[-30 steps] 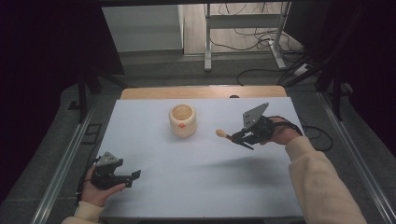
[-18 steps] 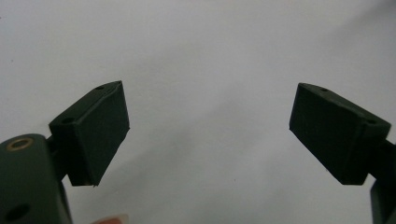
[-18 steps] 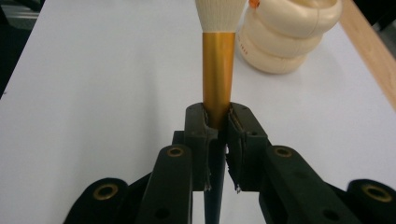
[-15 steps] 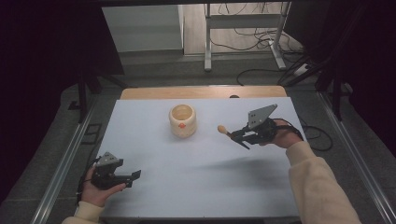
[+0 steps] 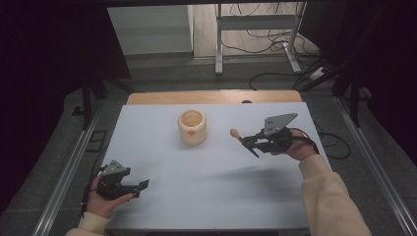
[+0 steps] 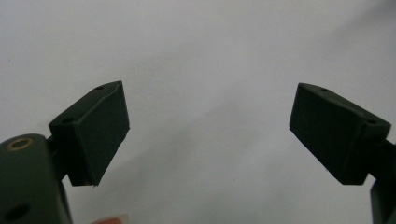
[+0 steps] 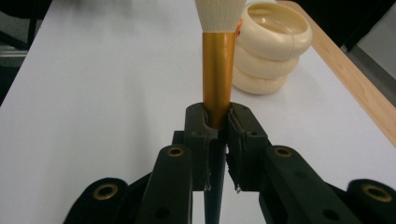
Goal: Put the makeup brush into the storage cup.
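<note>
From above, your right tool [image 5: 251,141] holds a slim brush with a gold ferrule and dark handle [image 5: 240,138] in the air, right of the cream ribbed round pot [image 5: 192,127] on the white surface [image 5: 206,187]. Your left tool [image 5: 140,186] rests near the front edge.

Along the left tool, its jaws stand wide apart, holding nothing.

Along the right tool [image 7: 218,135], the jaws pinch the brush [image 7: 218,70] low on its ferrule; that smooth metal could slip or swivel if you tilt it.

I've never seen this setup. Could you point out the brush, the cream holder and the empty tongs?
brush [image 7: 217,70]: right gripper view, on its gold ferrule.
cream holder [image 5: 192,132]: high view, on its front wall.
left tongs [image 6: 210,126]: left gripper view, midway between the open tips.
</note>
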A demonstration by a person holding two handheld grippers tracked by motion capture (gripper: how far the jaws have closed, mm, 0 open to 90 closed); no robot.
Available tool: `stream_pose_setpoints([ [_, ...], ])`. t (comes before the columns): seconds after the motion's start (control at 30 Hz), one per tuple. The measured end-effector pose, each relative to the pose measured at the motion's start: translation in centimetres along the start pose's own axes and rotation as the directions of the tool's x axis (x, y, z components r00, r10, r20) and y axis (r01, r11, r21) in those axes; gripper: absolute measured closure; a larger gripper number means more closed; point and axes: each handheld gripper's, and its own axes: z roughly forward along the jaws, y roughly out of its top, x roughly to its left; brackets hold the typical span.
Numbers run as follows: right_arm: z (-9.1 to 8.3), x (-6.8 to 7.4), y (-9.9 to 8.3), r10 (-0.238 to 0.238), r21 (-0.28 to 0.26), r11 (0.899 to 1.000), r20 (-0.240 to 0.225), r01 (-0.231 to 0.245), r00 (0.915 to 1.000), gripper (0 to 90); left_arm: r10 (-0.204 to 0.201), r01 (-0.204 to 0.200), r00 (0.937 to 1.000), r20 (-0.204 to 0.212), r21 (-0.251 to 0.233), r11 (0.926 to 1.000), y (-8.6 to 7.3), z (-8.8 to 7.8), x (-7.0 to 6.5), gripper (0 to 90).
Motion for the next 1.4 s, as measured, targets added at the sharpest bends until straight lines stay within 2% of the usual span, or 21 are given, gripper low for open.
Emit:
stream_pose_setpoints([
  [0.13,0.2,0.1,-0.4,0.006,-0.01,1.0,0.011,-0.005,0.9999,79.3,0.0,0.0,1.0,-0.001,-0.001,1.0,0.0,0.0,0.0,12.9],
  [0.23,0.4,0.3,-0.5,0.037,-0.008,0.999,0.029,-0.036,0.9989,79.2,-0.004,0.004,1.0,-0.002,-0.003,1.0,0.0,-0.1,0.1,13.0],
  [0.5,0.6,0.8,-0.5,0.033,-0.045,0.998,0.037,-0.031,0.9988,79.2,-0.001,0.001,1.0,-0.004,0.0,1.0,0.0,0.0,0.0,13.0],
  [0.83,0.5,1.2,-0.8,0.063,-0.056,0.997,0.057,-0.06,0.9964,79.2,-0.001,0.001,1.0,-0.003,0.0,1.0,0.0,0.0,0.0,13.0],
  [0.93,0.8,1.3,-0.7,0.086,-0.043,0.996,0.064,-0.083,0.9942,79.2,0.0,0.0,1.0,-0.003,0.0,1.0,0.0,0.0,0.0,13.0],
  [1.1,1.1,1.4,-0.7,0.119,-0.05,0.992,0.063,-0.115,0.991,79.2,-0.002,0.002,1.0,-0.004,-0.001,1.0,-0.1,0.0,0.0,13.0],
  [1.27,1.3,1.6,-0.7,0.136,-0.037,0.99,0.07,-0.133,0.9883,79.2,-0.001,0.001,1.0,-0.005,-0.001,1.0,-0.1,-0.1,0.1,13.0],
  [1.4,1.3,1.7,-0.9,0.182,-0.042,0.983,0.08,-0.179,0.9801,79.2,0.0,0.0,1.0,-0.005,-0.004,1.0,0.0,-0.1,0.0,13.0],
])
